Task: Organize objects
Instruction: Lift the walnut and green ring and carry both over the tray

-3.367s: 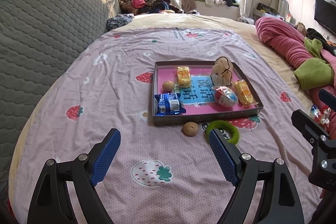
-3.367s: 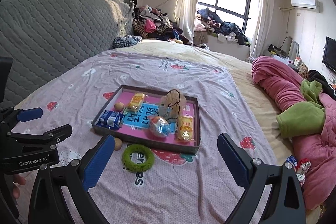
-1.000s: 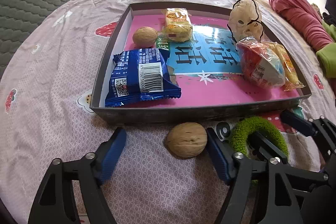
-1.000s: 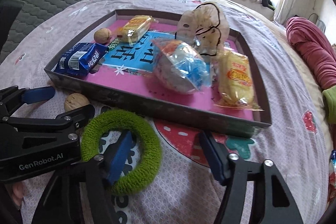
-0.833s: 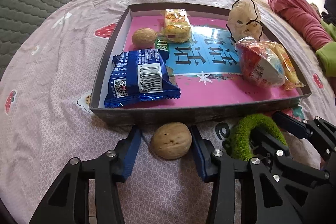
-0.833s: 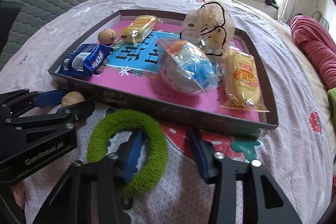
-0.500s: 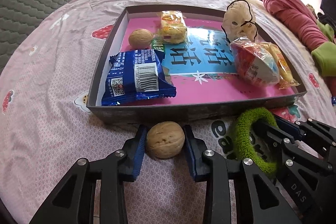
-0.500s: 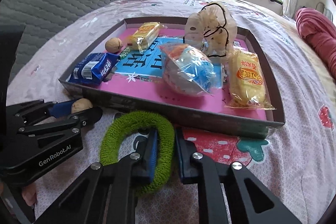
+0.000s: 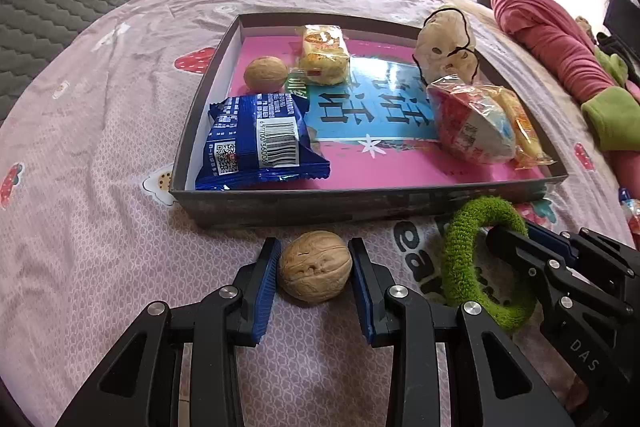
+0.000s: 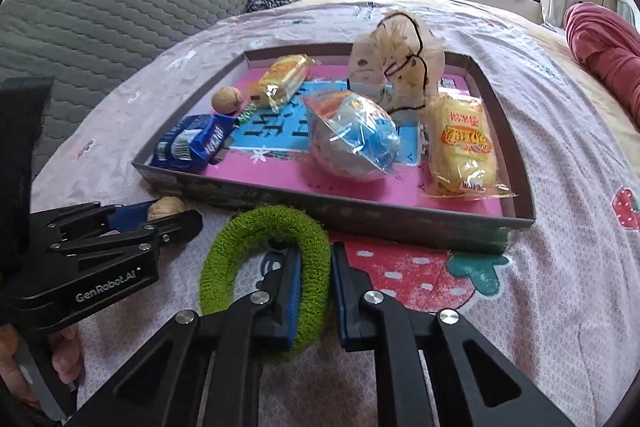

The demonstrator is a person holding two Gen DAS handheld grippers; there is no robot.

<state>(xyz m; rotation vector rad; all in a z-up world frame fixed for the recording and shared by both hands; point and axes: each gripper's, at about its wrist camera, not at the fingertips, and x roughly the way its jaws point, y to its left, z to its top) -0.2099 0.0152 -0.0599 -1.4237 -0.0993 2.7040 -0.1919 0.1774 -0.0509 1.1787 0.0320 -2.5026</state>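
Note:
A walnut (image 9: 315,265) lies on the bed sheet just in front of the grey tray (image 9: 360,205), and my left gripper (image 9: 314,267) is shut on it, blue pads against both sides. To its right, a green fuzzy ring (image 10: 268,269) rests on the sheet. My right gripper (image 10: 316,283) is shut on the ring's right side, one finger through the hole. The tray (image 10: 400,223) has a pink floor and holds a second walnut (image 9: 265,73), a blue snack packet (image 9: 260,143), yellow cake packets (image 9: 323,55), a round wrapped toy (image 10: 352,141) and a beige pouch (image 10: 396,67).
The tray sits mid-bed on a pink strawberry-print sheet (image 9: 100,187). A grey quilted headboard (image 10: 100,11) rises at the left. A pink blanket with a green garment (image 9: 560,39) is bunched at the right. Clothes are piled by the window. A person's fingers (image 10: 64,359) hold the left gripper.
Both grippers have gone from open to shut: the left on the walnut, the right on the green ring's side. The ring's gripped side has tipped up slightly.

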